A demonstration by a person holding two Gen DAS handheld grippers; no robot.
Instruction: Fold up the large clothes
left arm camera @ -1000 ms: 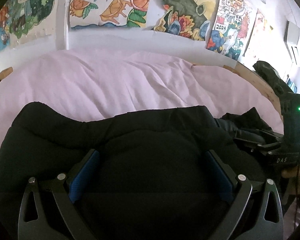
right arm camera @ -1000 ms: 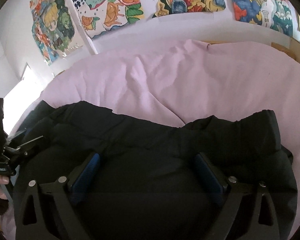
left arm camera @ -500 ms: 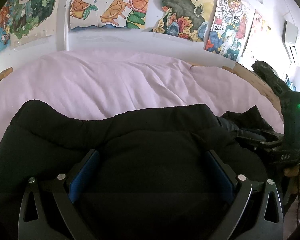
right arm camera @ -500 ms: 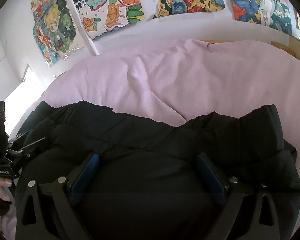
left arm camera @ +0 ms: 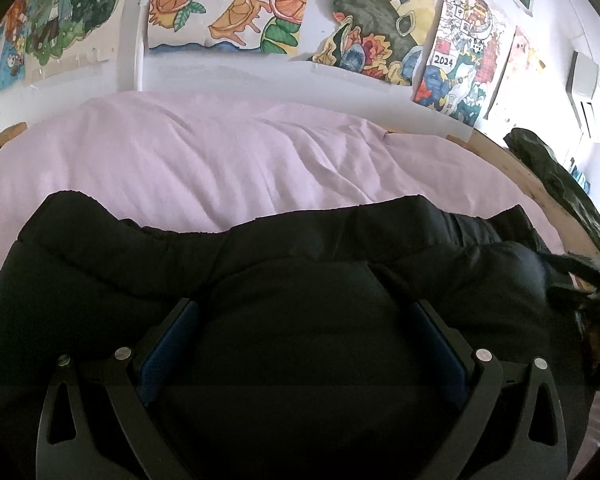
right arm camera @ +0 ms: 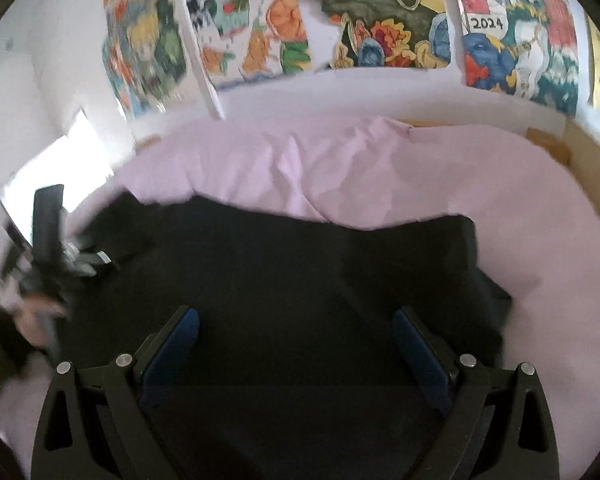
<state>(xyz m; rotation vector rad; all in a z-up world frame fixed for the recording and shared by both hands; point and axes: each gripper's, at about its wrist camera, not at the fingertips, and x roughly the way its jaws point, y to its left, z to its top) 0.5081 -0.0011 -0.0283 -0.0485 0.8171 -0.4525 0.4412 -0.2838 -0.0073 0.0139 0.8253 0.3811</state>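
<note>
A black padded jacket (left arm camera: 300,280) fills the lower half of both wrist views, lying on a pale pink sheet (left arm camera: 204,160) that spreads across the middle of each frame. The left gripper (left arm camera: 304,316) points forward over the jacket's bulk, its blue-padded fingers (left arm camera: 168,344) spread wide with puffed cloth bulging between them; whether they pinch it cannot be told. The right gripper (right arm camera: 296,320) is likewise held low over the dark cloth, jaws wide apart and closed on nothing visible. In the right wrist view, which is motion-blurred, the left gripper's body and the hand holding it sit at the left edge. Colourful drawings (left arm camera: 236,8) line the white wall along the top.
</note>
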